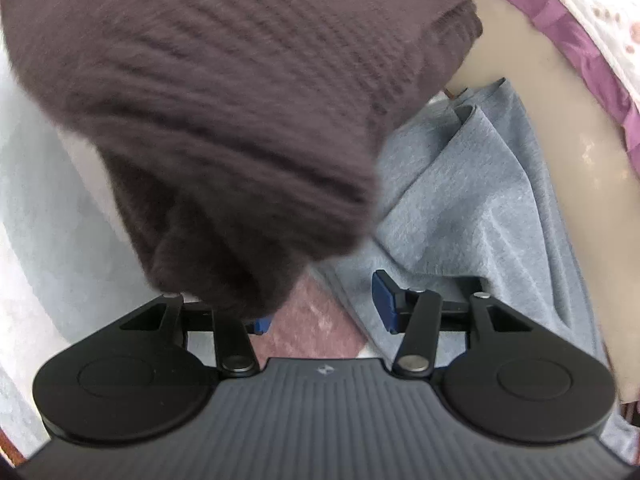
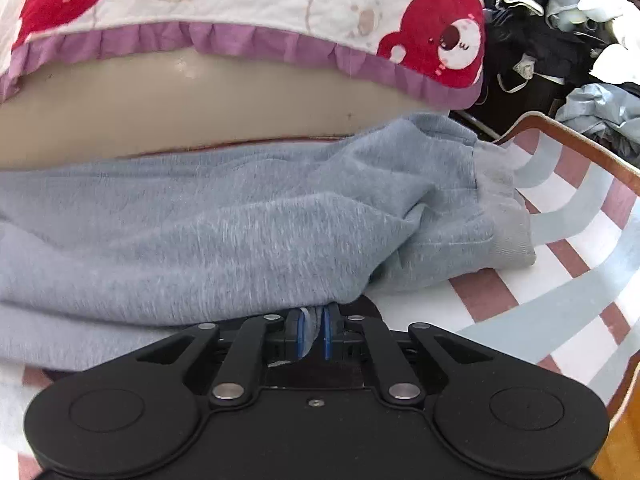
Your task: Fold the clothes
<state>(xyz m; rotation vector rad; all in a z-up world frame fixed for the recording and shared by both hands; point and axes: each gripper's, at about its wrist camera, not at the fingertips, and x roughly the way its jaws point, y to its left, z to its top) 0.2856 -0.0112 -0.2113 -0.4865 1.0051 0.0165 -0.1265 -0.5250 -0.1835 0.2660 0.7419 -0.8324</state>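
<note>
Left wrist view. We find the left gripper (image 1: 324, 312) with its jaws spread wide; the right blue pad (image 1: 383, 300) is in plain sight, while the left pad is mostly hidden under a dark brown knitted garment (image 1: 224, 120). That garment fills the upper and middle part of the view, blurred, and drapes down over the left finger. We cannot tell whether it merely rests against the finger or is caught on it; nothing sits between the two pads. To the right of it lies a grey garment (image 1: 472, 208), rumpled, with a fold standing up near its top edge. It rests on a striped sheet (image 1: 316, 328) of pink, white and pale blue bands, and beyond it runs a beige surface (image 1: 560, 92). A quilt (image 1: 592, 20) with a purple frill occupies the upper right corner.

Right wrist view. We record the right gripper (image 2: 314, 334) with its blue pads pressed close together, pinching an edge of the grey garment (image 2: 224, 232). The garment stretches across the middle of the view, its ribbed cuff (image 2: 508, 220) lying at the right on the striped sheet (image 2: 560, 280). A wooden rail (image 2: 580, 144) borders the sheet. Behind the garment we note the beige surface (image 2: 200, 104) and the quilt (image 2: 280, 0), printed with red bears. A heap of dark clothes (image 2: 552, 40) lies at the upper right.
</note>
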